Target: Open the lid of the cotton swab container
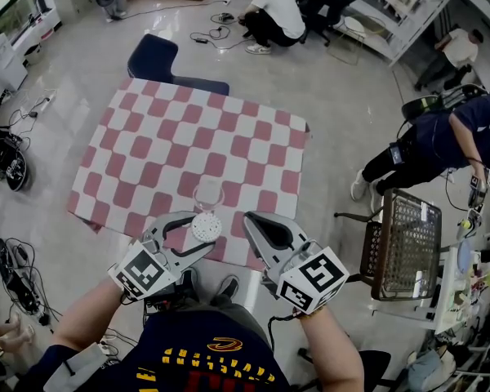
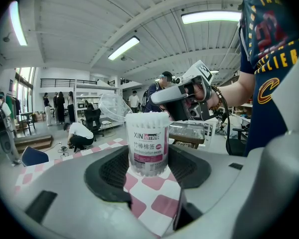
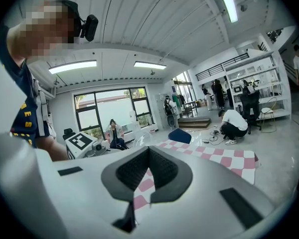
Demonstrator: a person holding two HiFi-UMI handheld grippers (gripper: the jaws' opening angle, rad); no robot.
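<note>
One cotton swab container (image 2: 148,146) (clear wall, white and magenta label) stands upright at the near edge of the checkered tabletop (image 1: 163,129). It is packed full, with white swab tips exposed at its open top. Its clear lid (image 1: 208,193) lies on the tabletop just farther in. The left tool (image 2: 148,169) is clamped on the container's sides. The right tool (image 3: 148,156), jaws together and empty, hangs over the same near edge.

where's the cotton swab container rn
In the head view, the cotton swab container stands at the checkered cloth's near edge, gripped between the left gripper's fingers, left of the right gripper.
</note>
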